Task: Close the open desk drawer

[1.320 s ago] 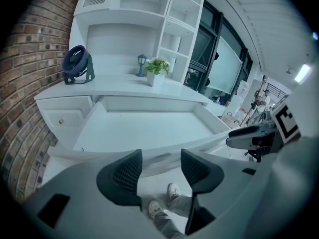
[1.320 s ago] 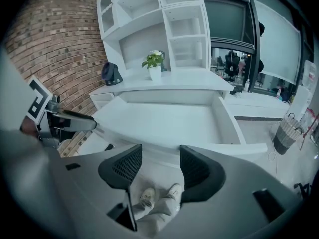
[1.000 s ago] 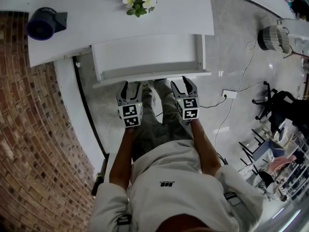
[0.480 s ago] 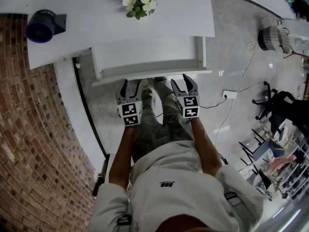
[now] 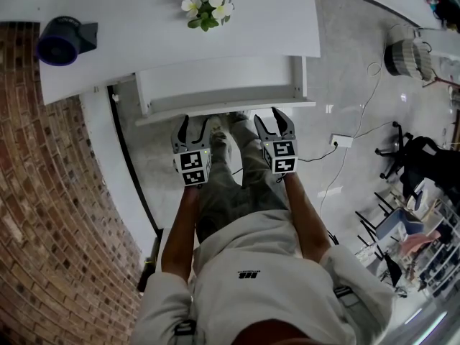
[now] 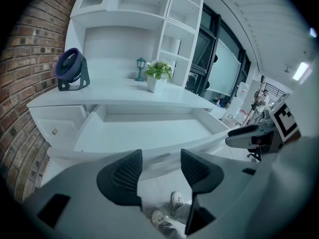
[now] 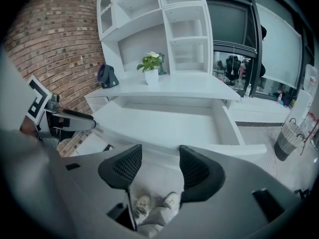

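Note:
The white desk drawer stands pulled out from under the desk top, with nothing visible inside it. Its front panel faces me. My left gripper is open, its fingertips against the left part of that panel. My right gripper is open too, tips at the right part of the panel. In the left gripper view the drawer lies just beyond the left gripper. In the right gripper view the drawer lies just past the right gripper. Neither gripper has anything between its jaws.
A dark fan and a potted flower stand on the desk. A brick wall runs along the left. To the right are a wicker basket, a power strip with cables, and a chair. My legs are below the drawer.
The drawer front has slid a little way in toward the desk, and both grippers have moved forward with it.

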Available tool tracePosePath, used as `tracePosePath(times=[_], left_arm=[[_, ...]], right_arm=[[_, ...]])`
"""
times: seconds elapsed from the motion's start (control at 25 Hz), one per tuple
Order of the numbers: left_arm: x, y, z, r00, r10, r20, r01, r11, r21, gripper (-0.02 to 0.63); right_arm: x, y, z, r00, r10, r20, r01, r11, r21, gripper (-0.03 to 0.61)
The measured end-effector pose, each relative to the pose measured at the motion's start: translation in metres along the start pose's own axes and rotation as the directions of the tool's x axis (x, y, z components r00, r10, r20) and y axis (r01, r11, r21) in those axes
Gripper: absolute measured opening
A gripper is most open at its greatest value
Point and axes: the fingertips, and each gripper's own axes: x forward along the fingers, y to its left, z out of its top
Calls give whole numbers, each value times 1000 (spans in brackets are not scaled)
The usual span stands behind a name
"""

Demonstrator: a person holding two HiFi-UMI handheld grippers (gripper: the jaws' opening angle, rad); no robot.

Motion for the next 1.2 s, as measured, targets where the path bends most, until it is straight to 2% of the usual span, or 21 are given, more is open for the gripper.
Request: tracePosePath(times=[1.2], left_arm=[[33, 16, 36, 999, 15, 43, -16, 1000, 18, 252]], right_arm=[[30, -14, 39, 999, 5, 32, -4, 1000, -14, 233]])
